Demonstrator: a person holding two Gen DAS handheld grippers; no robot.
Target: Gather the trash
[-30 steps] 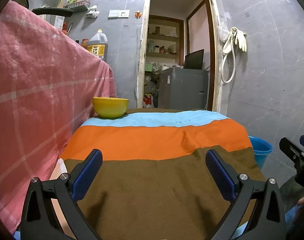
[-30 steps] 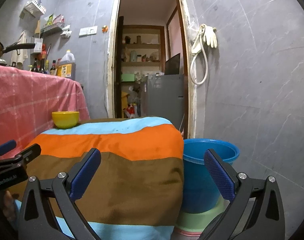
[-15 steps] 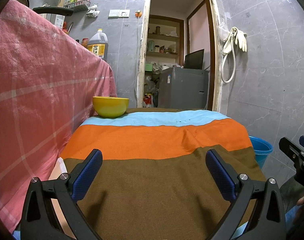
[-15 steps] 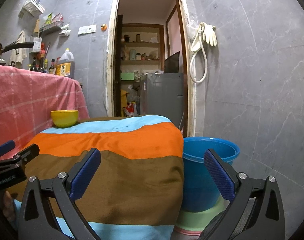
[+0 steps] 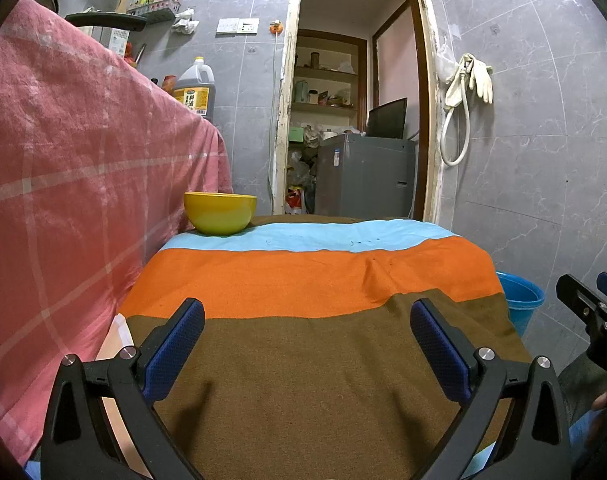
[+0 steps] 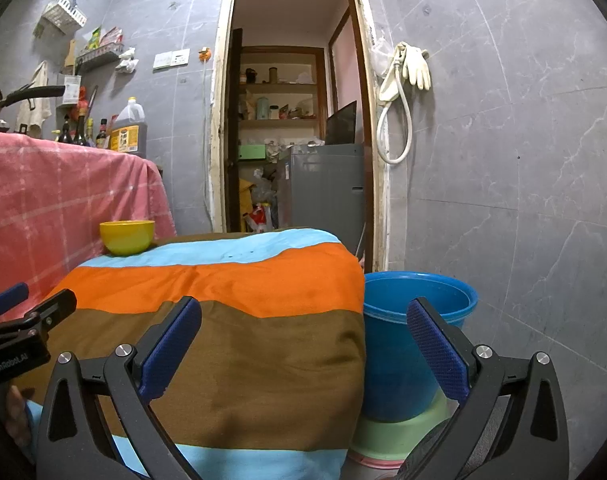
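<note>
- While the left gripper (image 5: 307,332) hovers over the striped cloth (image 5: 303,360), fingers spread wide and holding nothing, a yellow bowl (image 5: 220,214) sits at the far-left corner — no trash discernible.
- Right gripper (image 6: 303,330) gapes empty too — blue bucket (image 6: 403,320) just beside the cloth's right edge.

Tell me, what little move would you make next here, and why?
Probably ease the left gripper forward over the striped cloth toward the tiny dark specks on its light-blue band. Both grippers are open and hold nothing, and those specks are the only likely trash visible, though too small to identify. The blue bucket beside the table looks like the place for it.
</note>
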